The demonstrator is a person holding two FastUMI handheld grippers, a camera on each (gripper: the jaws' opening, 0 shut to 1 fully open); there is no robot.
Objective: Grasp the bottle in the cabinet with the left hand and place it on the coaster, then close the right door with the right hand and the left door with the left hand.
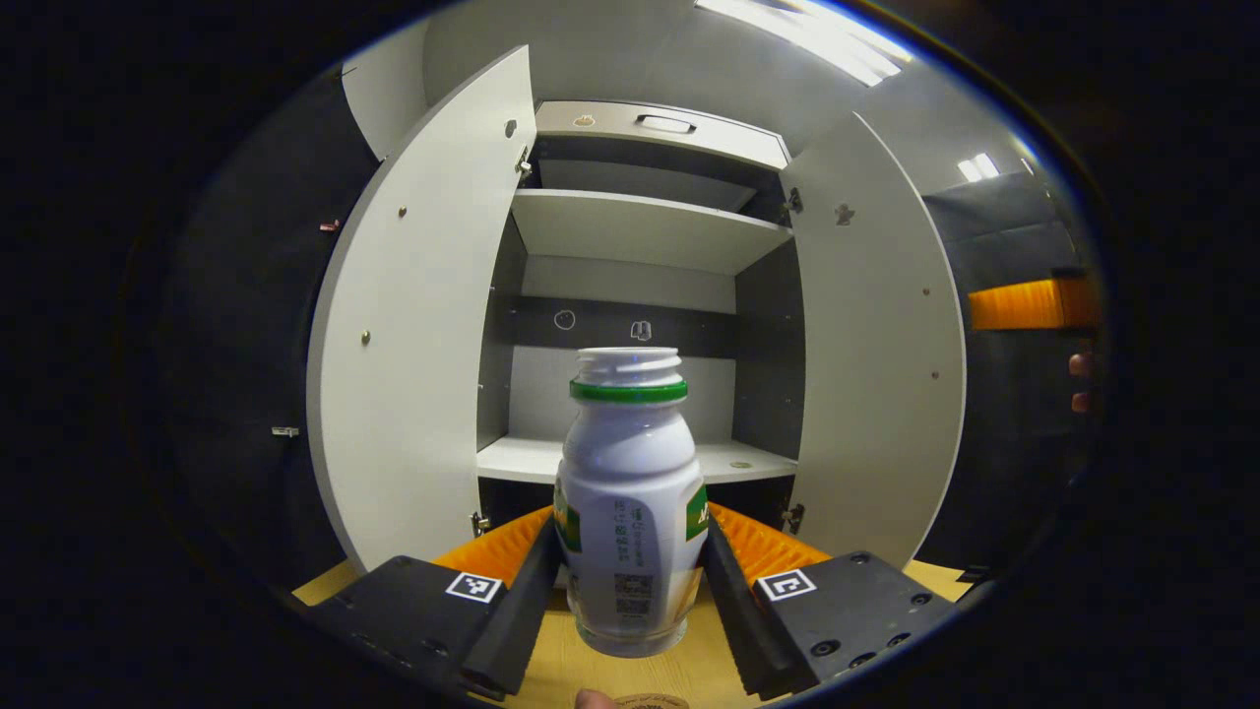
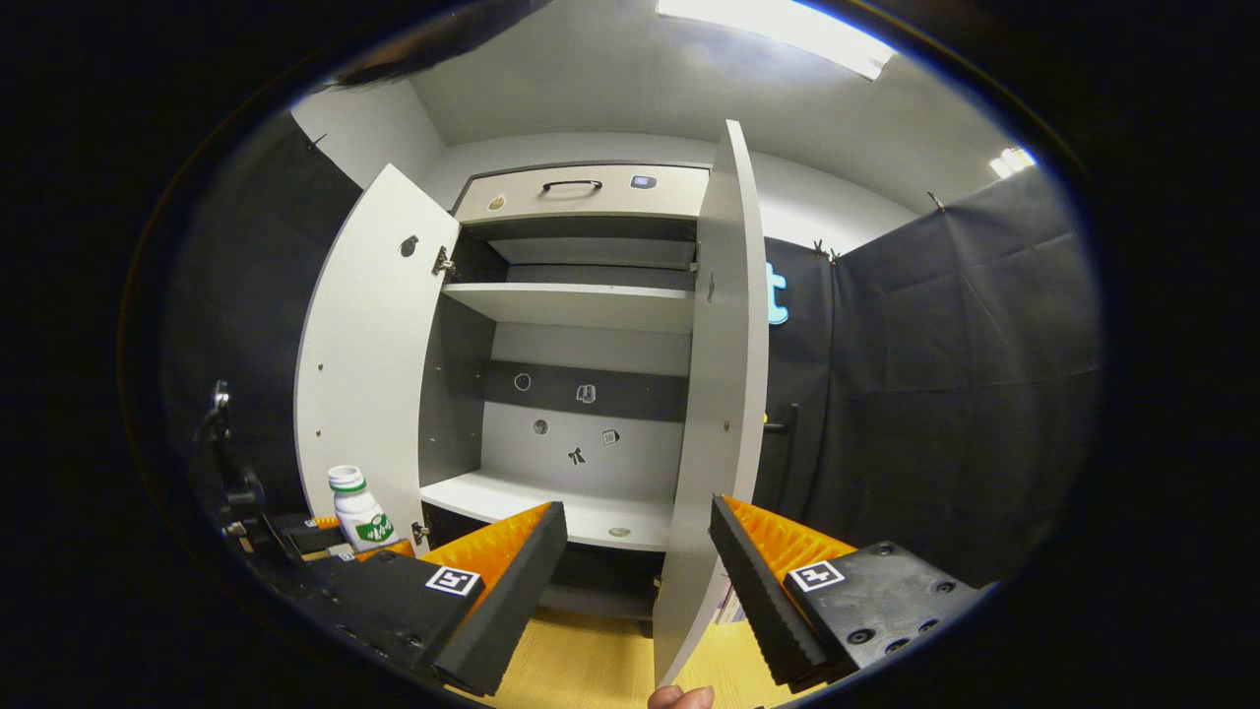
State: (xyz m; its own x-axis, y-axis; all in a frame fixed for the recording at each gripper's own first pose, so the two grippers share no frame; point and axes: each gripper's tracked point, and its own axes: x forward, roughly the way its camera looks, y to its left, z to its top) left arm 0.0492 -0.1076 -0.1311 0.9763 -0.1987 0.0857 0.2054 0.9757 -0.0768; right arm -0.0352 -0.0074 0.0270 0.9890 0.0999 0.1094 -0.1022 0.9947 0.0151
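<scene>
A white bottle [image 1: 630, 492] with a green neck ring and green label stands upright between my left gripper's [image 1: 630, 522] fingers, which are shut on its lower body. Its base hangs just above the wooden tabletop [image 1: 561, 665], in front of the open cabinet. A brown round coaster's rim [image 1: 652, 701] peeks in at the bottom edge, below the bottle. In the right gripper view the bottle [image 2: 356, 517] sits far left beside the left door [image 2: 369, 374]. My right gripper [image 2: 638, 512] stands open, empty, facing the edge of the right door [image 2: 724, 394].
Both cabinet doors, left [image 1: 423, 325] and right [image 1: 876, 364], swing wide open. The lower shelf [image 1: 532, 458] is bare; a drawer with a handle [image 1: 664, 123] tops the cabinet. A hand [image 1: 1080, 379] holding the other gripper shows at the far right.
</scene>
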